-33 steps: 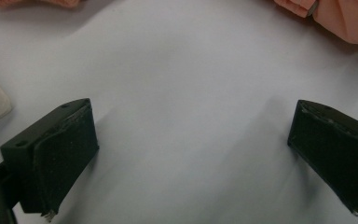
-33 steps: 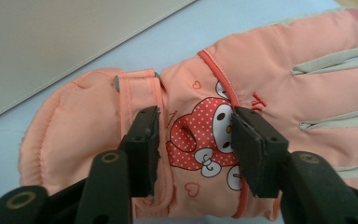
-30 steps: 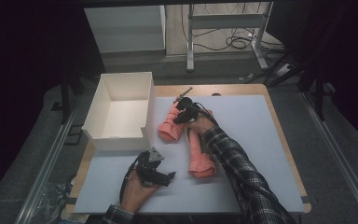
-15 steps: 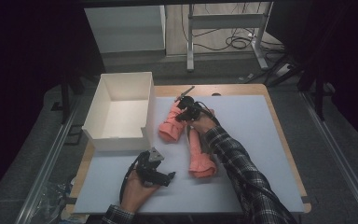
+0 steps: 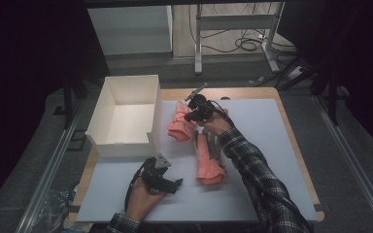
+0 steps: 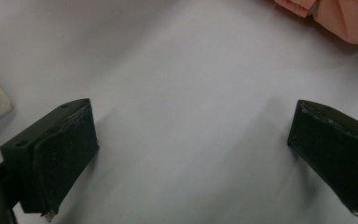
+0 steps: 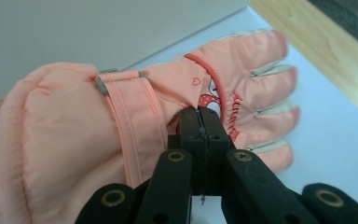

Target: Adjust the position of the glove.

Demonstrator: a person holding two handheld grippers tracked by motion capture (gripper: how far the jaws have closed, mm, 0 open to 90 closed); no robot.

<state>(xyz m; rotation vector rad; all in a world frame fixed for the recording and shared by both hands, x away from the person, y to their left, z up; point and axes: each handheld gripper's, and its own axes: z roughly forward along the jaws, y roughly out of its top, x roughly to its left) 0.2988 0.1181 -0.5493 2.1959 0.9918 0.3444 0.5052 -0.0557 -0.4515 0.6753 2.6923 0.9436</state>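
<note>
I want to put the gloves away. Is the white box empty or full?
Empty. In the high view the white box shows only its bare floor, and both pink gloves lie outside it on the table.

Gloves salmon-pink, red heart print; box white; mat pale blue; sleeve dark plaid.

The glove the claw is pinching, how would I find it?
Look beside the open white cardboard box on the pale blue table mat. Two peach-pink padded winter gloves lie there; it is the pinched glove nearest the box, with the right claw shut on it.
</note>
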